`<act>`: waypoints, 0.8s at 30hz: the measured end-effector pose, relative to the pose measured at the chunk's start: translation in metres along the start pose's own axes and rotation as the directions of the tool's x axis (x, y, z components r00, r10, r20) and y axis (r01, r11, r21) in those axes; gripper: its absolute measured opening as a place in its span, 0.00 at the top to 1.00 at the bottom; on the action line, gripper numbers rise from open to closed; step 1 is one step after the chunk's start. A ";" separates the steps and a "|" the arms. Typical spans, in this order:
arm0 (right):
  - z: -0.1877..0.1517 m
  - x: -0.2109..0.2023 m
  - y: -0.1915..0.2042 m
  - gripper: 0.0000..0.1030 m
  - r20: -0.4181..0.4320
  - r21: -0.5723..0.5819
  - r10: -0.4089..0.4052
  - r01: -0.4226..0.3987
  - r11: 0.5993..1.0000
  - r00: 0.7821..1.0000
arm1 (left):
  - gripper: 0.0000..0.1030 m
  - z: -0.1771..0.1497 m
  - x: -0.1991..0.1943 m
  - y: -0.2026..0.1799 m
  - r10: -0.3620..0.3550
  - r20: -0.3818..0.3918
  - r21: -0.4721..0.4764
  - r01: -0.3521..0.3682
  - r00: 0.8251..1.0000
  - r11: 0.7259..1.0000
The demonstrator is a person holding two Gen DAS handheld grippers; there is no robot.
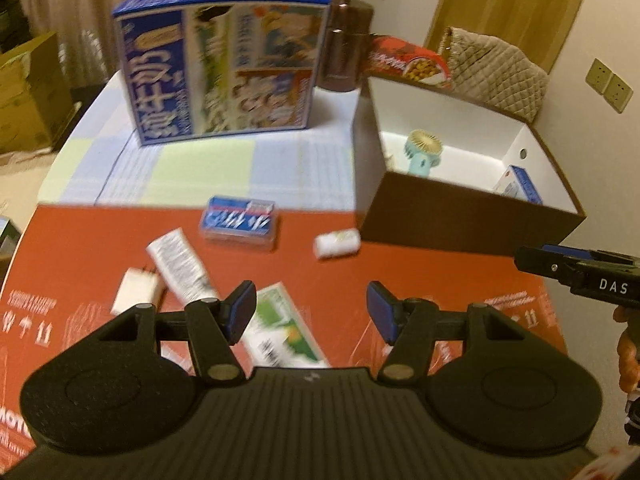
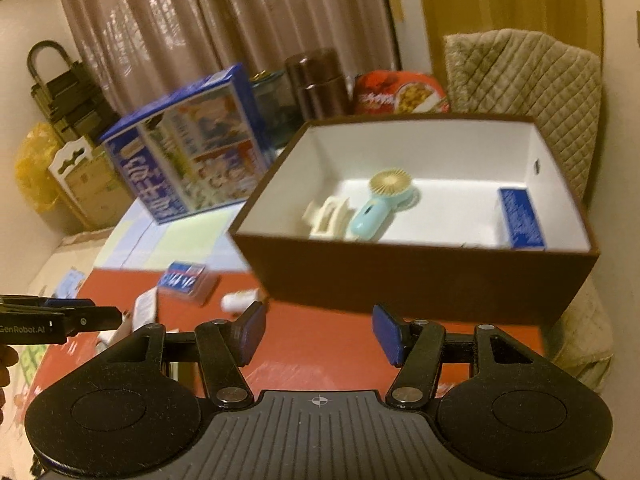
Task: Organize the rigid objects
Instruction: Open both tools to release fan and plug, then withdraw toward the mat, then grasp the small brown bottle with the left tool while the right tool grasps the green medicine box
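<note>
Brown outside and white inside, the open box (image 2: 416, 280) stands on the desk (image 1: 100, 264), partly on its red sheet. Inside it, from left to right, lie a cream clip (image 2: 326, 216), a mint handheld fan (image 2: 372, 208) with a gold grille, and a small blue carton (image 2: 522, 218) against the right wall.

On the red sheet left of the box, going left to right, lie a white plug adapter (image 1: 134, 294), a white tube (image 1: 180, 264) with fine print too blurred to read, a green and white packet (image 1: 288, 328), a blue card case (image 1: 240, 222) and a small white bottle (image 1: 336, 243) just beside the box's corner.

Behind them a big blue box (image 1: 224, 68) carries large white Chinese characters; a brown flask (image 1: 346, 48) and a red snack tin (image 1: 408, 62) stand further right.

Left gripper (image 1: 311, 311) has its fingers apart with nothing between them; its side reads "GenRobot.AI". Right gripper (image 2: 319, 334) likewise has its fingers spread and empty; "DAS" shows on it
</note>
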State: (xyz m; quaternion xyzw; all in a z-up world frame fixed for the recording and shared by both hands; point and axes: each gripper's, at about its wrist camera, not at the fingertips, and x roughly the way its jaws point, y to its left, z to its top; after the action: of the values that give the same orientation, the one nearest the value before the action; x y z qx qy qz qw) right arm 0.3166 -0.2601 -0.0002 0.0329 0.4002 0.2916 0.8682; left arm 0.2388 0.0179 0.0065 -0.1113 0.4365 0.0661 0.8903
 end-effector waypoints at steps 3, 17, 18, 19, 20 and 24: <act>-0.009 0.003 0.013 0.45 -0.021 -0.011 0.016 -0.016 1.000 1.000 | 0.44 -0.014 -0.008 0.015 0.021 -0.011 -0.022 -0.022 1.000 1.000; -0.038 0.032 0.075 0.45 -0.125 -0.081 0.096 -0.107 0.991 0.988 | 0.44 -0.058 -0.023 0.067 0.094 -0.061 -0.110 -0.100 0.994 0.989; -0.039 0.034 0.078 0.45 -0.130 -0.084 0.100 -0.111 0.990 0.986 | 0.44 -0.060 -0.024 0.070 0.096 -0.064 -0.116 -0.103 0.993 0.988; -0.041 0.037 0.083 0.45 -0.138 -0.089 0.104 -0.117 0.989 0.985 | 0.44 -0.061 -0.023 0.072 0.098 -0.067 -0.119 -0.106 0.993 0.987; -0.042 0.039 0.086 0.45 -0.146 -0.093 0.108 -0.122 0.988 0.983 | 0.44 -0.063 -0.023 0.074 0.100 -0.069 -0.122 -0.108 0.993 0.987; -0.047 0.048 0.097 0.45 -0.172 -0.105 0.114 -0.133 0.985 0.979 | 0.44 -0.069 -0.021 0.081 0.109 -0.079 -0.134 -0.119 0.991 0.984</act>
State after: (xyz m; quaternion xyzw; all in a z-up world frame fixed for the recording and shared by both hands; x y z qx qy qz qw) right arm 0.2609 -0.1624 -0.0368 -0.0173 0.4504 0.3695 0.8126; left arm 0.1559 0.0780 -0.0297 -0.1496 0.4681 0.1432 0.8591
